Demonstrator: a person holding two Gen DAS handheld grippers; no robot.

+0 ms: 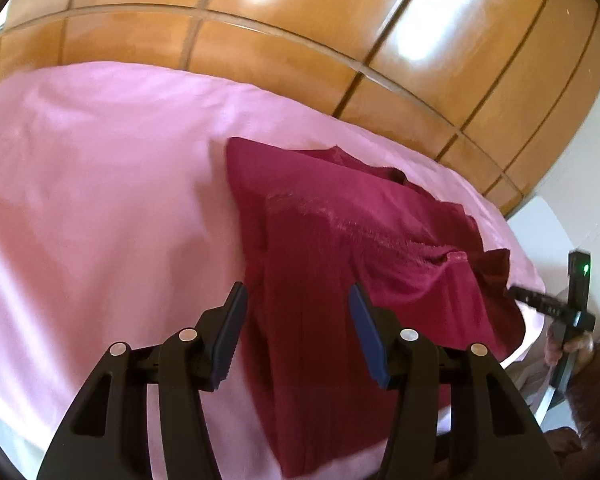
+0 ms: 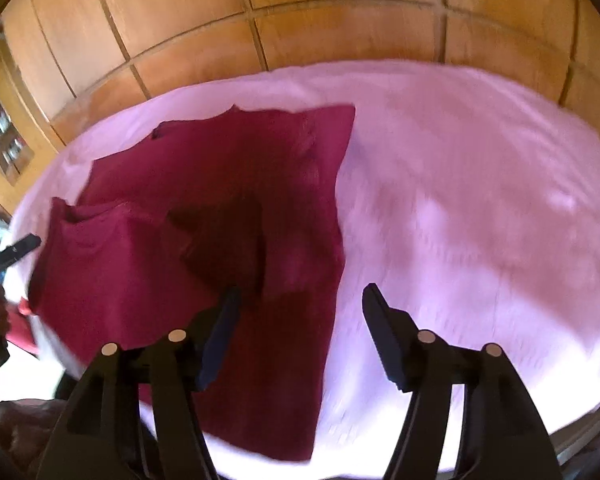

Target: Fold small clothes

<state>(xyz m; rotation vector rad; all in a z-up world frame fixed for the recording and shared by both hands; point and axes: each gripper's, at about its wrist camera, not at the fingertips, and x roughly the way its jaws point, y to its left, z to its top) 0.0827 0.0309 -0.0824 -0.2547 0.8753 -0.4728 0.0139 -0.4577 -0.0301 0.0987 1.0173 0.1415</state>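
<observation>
A dark red shirt lies partly folded on a pink-covered bed. One side is folded over the middle, and a sleeve lies at its far right edge. My left gripper is open and empty, just above the shirt's near left edge. In the right wrist view the same shirt lies left of centre on the bed. My right gripper is open and empty over the shirt's near right edge. The right gripper also shows at the right edge of the left wrist view, and the left gripper at the left edge of the right wrist view.
A tall wooden wardrobe with panelled doors stands behind the bed. A shelf with small items stands at the far left in the right wrist view. A white piece of furniture stands beside the bed on the right.
</observation>
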